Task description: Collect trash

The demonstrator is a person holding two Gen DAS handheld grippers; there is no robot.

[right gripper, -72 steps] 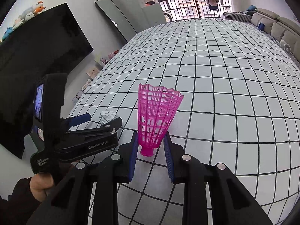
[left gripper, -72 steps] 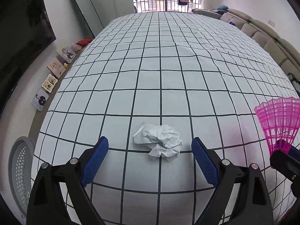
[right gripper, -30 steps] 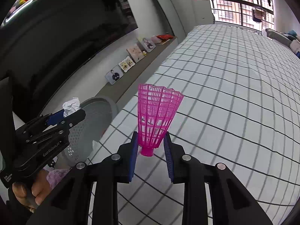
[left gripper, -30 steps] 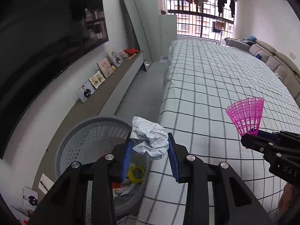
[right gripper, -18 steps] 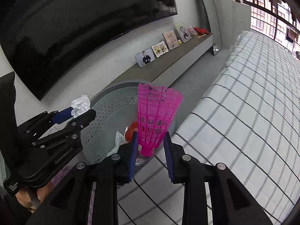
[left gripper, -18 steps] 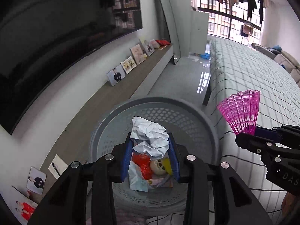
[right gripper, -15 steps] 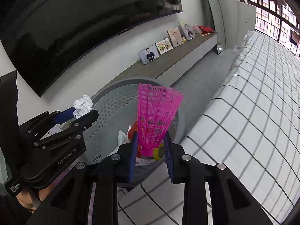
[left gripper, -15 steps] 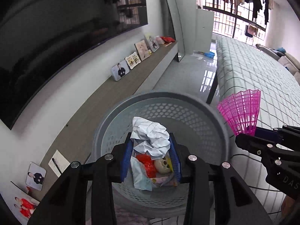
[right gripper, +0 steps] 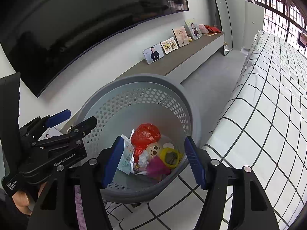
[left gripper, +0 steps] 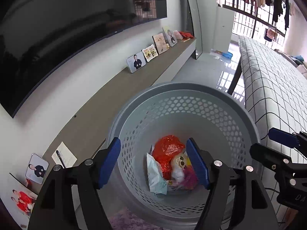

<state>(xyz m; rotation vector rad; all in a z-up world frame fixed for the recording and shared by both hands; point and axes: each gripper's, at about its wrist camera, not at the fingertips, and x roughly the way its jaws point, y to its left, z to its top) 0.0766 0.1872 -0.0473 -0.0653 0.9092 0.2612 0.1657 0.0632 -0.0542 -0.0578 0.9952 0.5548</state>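
Left wrist view has us looking straight down into the grey perforated basket [left gripper: 182, 103], and our left gripper [left gripper: 153, 162] hangs over its mouth with the blue pads spread wide, nothing between them. Those jaws have just been opening. Same story on the other side: the right gripper [right gripper: 152, 158] sits over the basket's near rim, its jaws have just been opening too, and it's released, empty.

The trash is down at the bottom: a red crinkled bag [left gripper: 167, 150], a pale wrapper [left gripper: 155, 174], a crumpled white paper [right gripper: 143, 158], a yellow lid-like thing [right gripper: 170, 156], and a blurry pink thing [right gripper: 157, 166] that looks like the shuttlecock, though we can't say for sure.

Room-wise, the basket is boxed in a bit. The checked bed [right gripper: 268, 115] edge runs just beside its right wall, and the low grey shelf [left gripper: 107, 103] with photo frames [left gripper: 136, 62] runs along its left. The basket mouth itself is wide, both grippers fit over it side by side, apart from each other. Open grey floor [left gripper: 207, 71] stretches beyond the far rim toward the window.
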